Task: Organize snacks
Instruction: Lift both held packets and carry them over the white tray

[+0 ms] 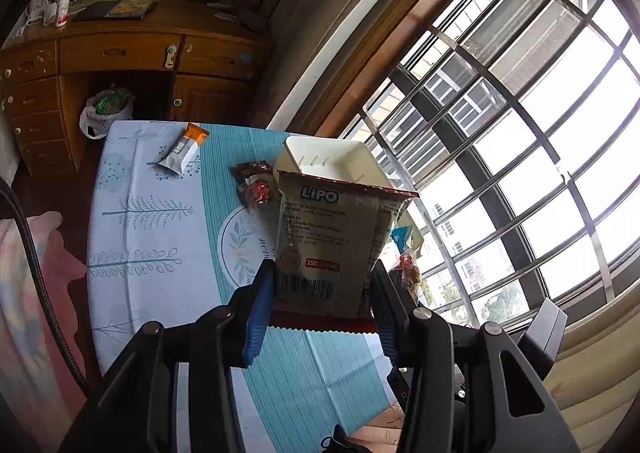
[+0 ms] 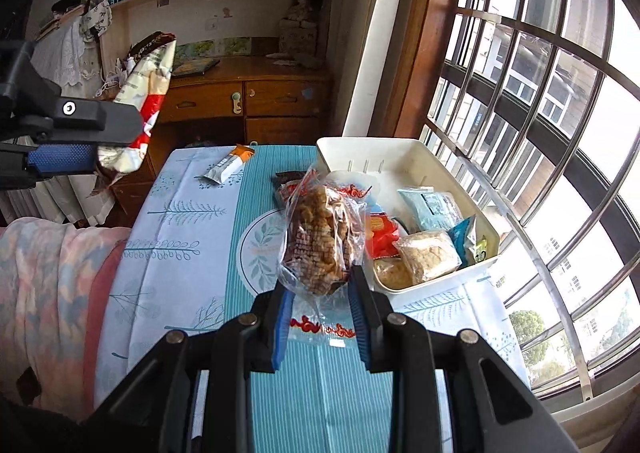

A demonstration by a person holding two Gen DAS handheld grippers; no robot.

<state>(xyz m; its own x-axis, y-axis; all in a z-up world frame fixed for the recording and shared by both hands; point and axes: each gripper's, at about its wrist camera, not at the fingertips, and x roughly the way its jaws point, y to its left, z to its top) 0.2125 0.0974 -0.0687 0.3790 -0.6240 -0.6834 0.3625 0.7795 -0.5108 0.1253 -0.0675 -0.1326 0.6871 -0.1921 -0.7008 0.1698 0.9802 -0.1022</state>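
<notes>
The left gripper [image 1: 322, 285] pinches the Lipo pack [image 1: 332, 241] and the right gripper [image 2: 320, 293] a clear bag [image 2: 320, 237], both raised above the desk [image 2: 192, 221] beside the tray [image 2: 408, 157]. The bag's slippery film could slide from the jaws, or land on the tray's rim and spill.

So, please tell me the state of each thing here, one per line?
Left tongs: shut on the Lipo packet, lifted.
Right tongs: shut on the clear snack bag, lifted.
White bin: open, partly filled.
Orange-grey bar: lying on the table.
</notes>
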